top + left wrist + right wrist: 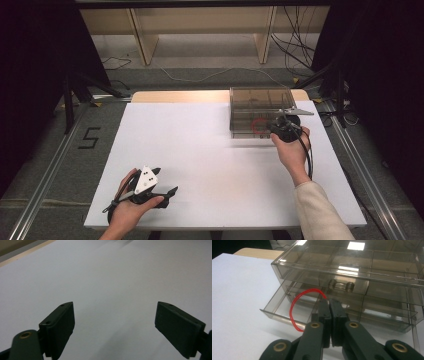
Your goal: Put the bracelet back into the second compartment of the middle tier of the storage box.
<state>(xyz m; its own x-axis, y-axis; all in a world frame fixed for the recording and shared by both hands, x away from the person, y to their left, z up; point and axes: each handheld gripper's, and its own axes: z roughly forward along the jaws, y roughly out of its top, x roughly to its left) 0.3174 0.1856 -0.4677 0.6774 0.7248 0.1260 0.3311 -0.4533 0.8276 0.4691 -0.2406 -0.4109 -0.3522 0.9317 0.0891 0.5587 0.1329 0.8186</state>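
Observation:
A smoky clear drawer box (260, 102) stands at the back right of the white table (210, 165). Its lower drawer (277, 314) is pulled out. My right gripper (274, 126) is shut on a thin red loop (292, 308), and its jaws (329, 303) pinch one end just above the open drawer. The loop (258, 125) arches to the left over the drawer's front wall. The upper drawer is closed and has a clear knob (341, 285). My left gripper (170, 196) rests near the front left of the table, open (115, 322), with nothing between its jaws.
Beyond the table lie wooden shelving legs (142, 42) and loose cables (295, 45) on the floor. Black stands (70, 95) flank the table. A "5" mark (90, 137) sits on the floor at the left.

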